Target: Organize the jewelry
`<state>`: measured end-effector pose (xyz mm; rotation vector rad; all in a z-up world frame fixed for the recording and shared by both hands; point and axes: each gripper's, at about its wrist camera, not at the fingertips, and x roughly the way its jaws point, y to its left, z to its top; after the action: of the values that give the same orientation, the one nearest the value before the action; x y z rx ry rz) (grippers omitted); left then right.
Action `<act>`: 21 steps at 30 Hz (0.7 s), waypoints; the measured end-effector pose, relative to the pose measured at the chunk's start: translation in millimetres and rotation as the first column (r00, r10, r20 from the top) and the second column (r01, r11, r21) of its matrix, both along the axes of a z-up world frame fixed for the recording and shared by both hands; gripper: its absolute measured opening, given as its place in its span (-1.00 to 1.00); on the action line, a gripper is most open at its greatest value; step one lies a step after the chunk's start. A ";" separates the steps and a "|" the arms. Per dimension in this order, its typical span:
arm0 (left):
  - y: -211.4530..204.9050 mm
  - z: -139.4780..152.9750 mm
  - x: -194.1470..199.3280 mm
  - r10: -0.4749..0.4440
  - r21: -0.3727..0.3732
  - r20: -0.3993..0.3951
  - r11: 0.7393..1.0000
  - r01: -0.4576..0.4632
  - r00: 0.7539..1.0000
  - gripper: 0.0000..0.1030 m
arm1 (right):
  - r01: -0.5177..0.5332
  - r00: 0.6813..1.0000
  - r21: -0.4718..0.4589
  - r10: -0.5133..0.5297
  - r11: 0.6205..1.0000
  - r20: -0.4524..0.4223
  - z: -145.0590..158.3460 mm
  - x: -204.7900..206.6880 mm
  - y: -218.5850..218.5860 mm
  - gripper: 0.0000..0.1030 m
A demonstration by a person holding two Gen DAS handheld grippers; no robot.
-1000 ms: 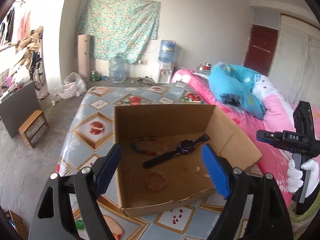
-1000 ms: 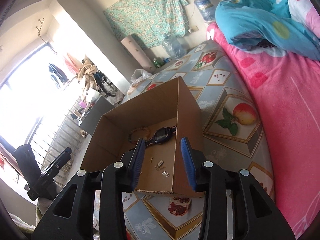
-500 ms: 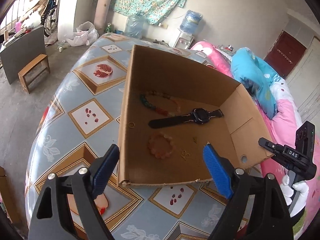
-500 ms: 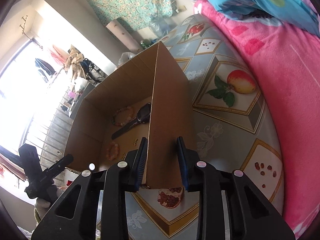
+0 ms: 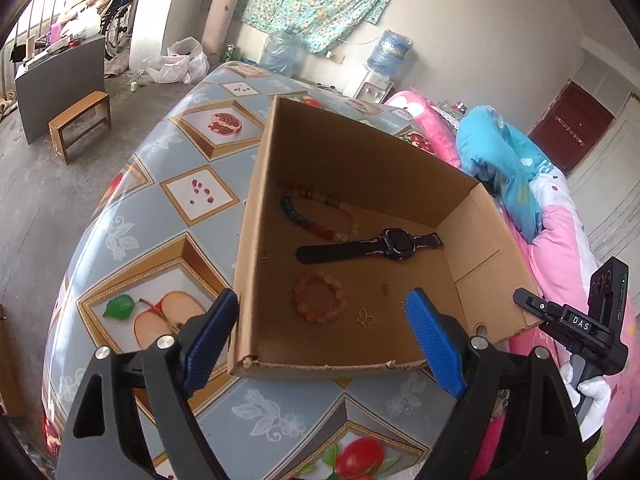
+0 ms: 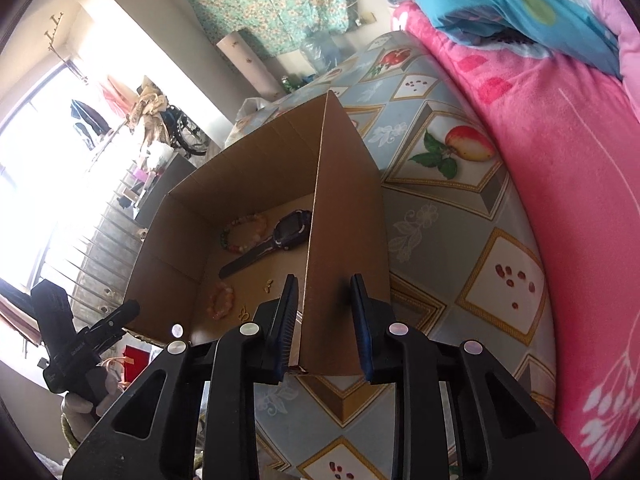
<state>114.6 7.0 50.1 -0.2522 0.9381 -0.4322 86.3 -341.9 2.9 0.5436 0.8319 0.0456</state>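
right fingers (image 6: 325, 322) have just been closing astride the box wall (image 6: 344, 240), looks not yet pinched. left fingers (image 5: 320, 340) open, above the near rim. jewelry (image 5: 320, 304) lies inside; a yank could tip the box and scatter it.

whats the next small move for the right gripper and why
Probably close the right gripper the rest of the way onto the cardboard box wall. Its jaws have just been closing and straddle that wall with gaps left, while the left gripper hangs open.
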 end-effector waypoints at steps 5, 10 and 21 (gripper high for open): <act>2.6 -2.2 -26.9 -0.013 0.008 0.017 1.000 0.012 1.000 0.62 | 0.021 1.000 -0.011 -0.021 1.000 0.005 -1.1 -19.8 6.2 -0.52; 5.0 -2.8 -41.6 -0.015 0.023 0.051 1.000 0.014 0.999 0.62 | 0.030 1.000 -0.004 -0.030 1.000 0.008 -8.3 -30.0 10.3 -0.50; -3.2 4.6 -109.6 0.043 0.301 0.207 0.948 -0.105 0.977 0.90 | 0.137 0.983 -0.341 -0.086 0.930 0.161 23.5 -94.6 57.6 0.21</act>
<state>5.0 3.8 54.8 0.0428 0.7846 -0.2294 -8.3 -284.2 26.5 0.2452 0.6477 -0.1656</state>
